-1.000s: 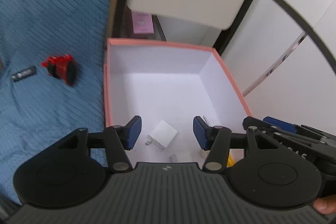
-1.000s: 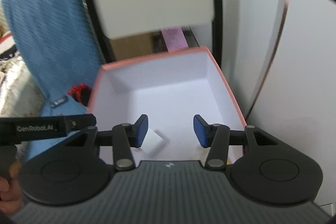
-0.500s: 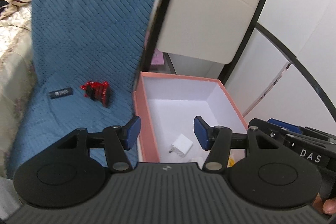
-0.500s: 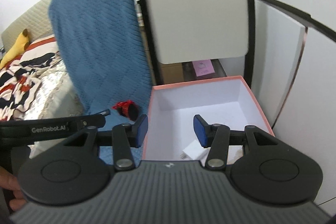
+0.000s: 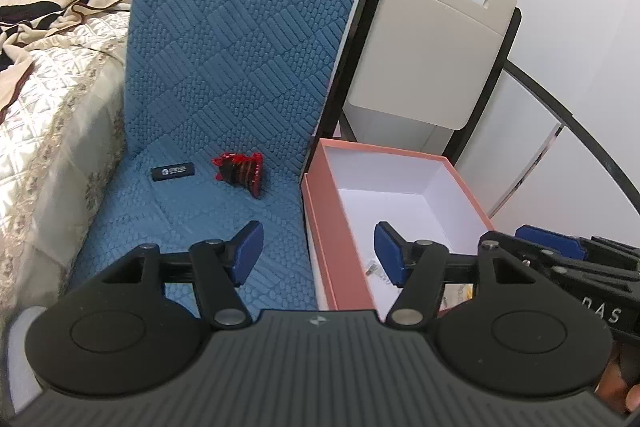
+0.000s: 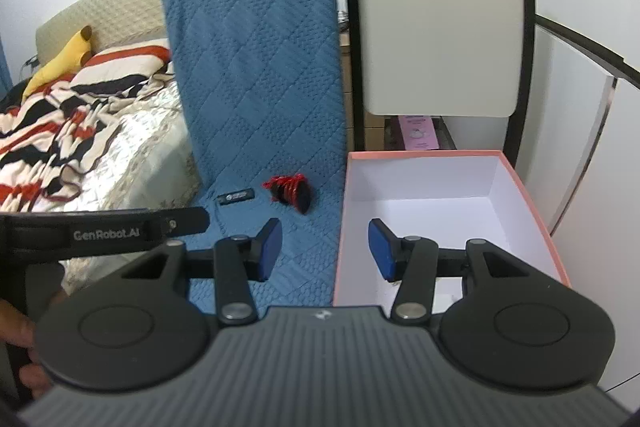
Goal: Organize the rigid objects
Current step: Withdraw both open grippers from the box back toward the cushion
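The left gripper (image 5: 316, 249) is spread and holds nothing; its jaws straddle the near left wall of the pink box (image 5: 340, 251). The right gripper (image 6: 325, 249) is likewise spread and empty, positioned over the same wall. Both hover above the items, touching neither. Inside the box, near its front, small items are partly visible behind the grippers, so some sorting appears done. Two objects remain outside on the blue cushion (image 5: 224, 67), left of the box: a red object (image 5: 241, 173) and, further left, a black stick (image 5: 173, 171).
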`<state>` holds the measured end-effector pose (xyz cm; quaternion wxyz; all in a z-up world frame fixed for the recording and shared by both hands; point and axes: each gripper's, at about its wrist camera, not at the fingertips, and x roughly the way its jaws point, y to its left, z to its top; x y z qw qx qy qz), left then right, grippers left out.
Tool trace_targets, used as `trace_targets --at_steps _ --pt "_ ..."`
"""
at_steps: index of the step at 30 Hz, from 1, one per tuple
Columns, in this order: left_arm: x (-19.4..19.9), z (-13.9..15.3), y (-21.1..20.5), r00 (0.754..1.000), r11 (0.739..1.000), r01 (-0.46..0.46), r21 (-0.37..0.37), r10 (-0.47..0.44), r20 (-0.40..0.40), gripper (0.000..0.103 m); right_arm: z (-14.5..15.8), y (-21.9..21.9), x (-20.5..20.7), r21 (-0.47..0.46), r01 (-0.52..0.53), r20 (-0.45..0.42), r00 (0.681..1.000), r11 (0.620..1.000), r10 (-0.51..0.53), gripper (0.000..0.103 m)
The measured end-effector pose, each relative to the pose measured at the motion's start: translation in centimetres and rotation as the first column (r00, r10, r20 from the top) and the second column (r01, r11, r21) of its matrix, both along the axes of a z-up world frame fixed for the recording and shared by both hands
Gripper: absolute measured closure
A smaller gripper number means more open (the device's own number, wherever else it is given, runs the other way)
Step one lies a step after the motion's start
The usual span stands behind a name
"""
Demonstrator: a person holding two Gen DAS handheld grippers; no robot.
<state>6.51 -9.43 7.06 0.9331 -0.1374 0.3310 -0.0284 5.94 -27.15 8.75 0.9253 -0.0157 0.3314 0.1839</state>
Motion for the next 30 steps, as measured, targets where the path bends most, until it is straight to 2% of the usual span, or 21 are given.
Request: trace_targets --at_steps 7,17,30 --pt "-2.4 -0.9 1.6 1.000 1.000 -0.024 0.004 0.024 0.019 0.032 -1.1 1.7 -1.8 -0.005 -0.031 0.001 1.000 1.000 0.031 0.053" --pt "-4.5 -3.9 3.2 0.999 0.999 -0.051 0.003 0.051 -0.008 0.029 -3.4 3.6 -4.0 -0.017 -0.056 0.007 0.998 0.998 0.056 0.053" --pt "-2.3 -7.8 5.1 0.997 0.997 -0.067 0.035 0.067 -0.023 0.029 -7.2 4.9 -2.7 -0.007 -0.073 -0.016 0.997 0.997 0.073 0.053"
